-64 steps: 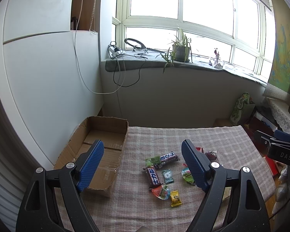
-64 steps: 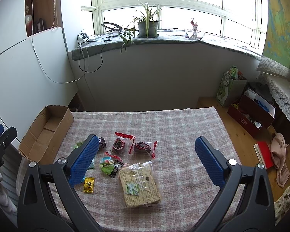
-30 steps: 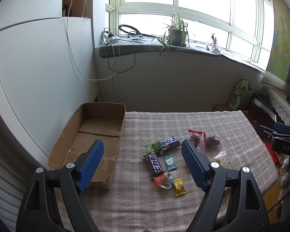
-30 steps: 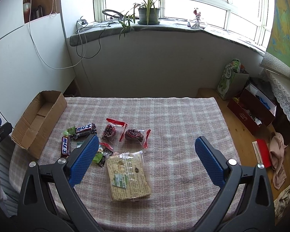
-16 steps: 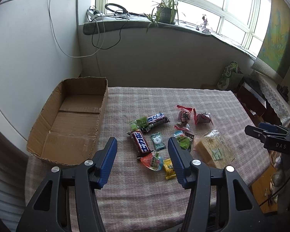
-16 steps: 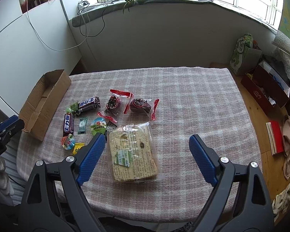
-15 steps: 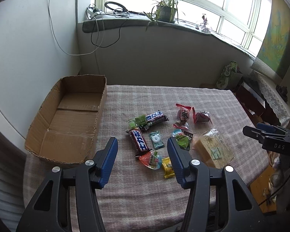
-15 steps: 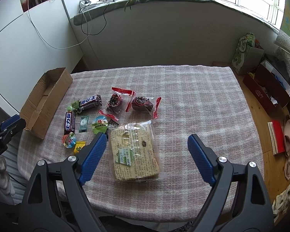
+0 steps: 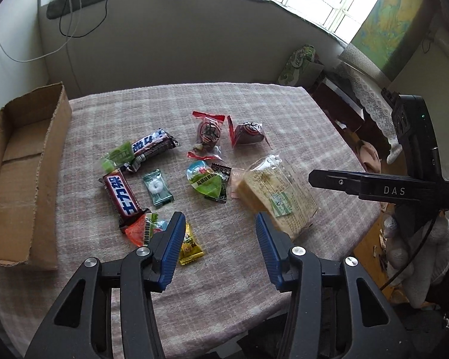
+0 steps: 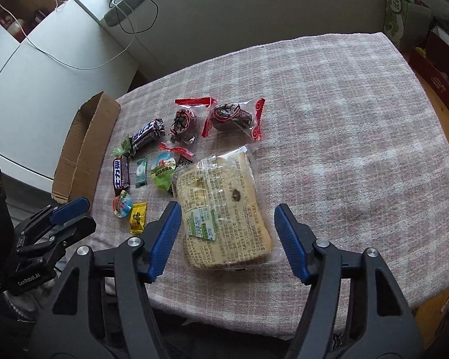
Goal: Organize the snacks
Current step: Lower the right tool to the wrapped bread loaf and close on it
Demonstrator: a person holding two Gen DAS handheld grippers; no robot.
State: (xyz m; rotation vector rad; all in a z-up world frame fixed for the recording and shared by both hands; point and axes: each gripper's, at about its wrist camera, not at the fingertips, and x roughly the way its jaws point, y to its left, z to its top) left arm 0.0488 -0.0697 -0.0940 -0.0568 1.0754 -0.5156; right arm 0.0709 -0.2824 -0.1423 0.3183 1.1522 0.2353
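Observation:
Several wrapped snacks lie on the checked tablecloth [image 9: 254, 110]. A clear bag of bread slices [image 10: 224, 209] lies nearest the front edge; it also shows in the left wrist view [image 9: 275, 191]. My right gripper [image 10: 226, 223] is open and empty, its jaws either side of the bread bag's near end, just above it. My left gripper [image 9: 218, 239] is open and empty above the cloth, beside a yellow candy [image 9: 190, 245]. Two dark chocolate bars [image 9: 121, 194] [image 9: 151, 145], a green mint [image 9: 157, 187] and two red-edged packets [image 9: 209, 131] [image 9: 248, 133] lie further back.
An open cardboard box [image 9: 18, 164] stands at the table's left edge, also in the right wrist view [image 10: 83, 146]. The table's right and front edges drop to the floor, with boxes and bags [image 10: 428, 45] beyond. A wall and window sill run behind.
Both grippers have dropped lower and tilted down toward the snacks. The right gripper's jaws now straddle the bread bag. The left gripper has moved right, away from the box.

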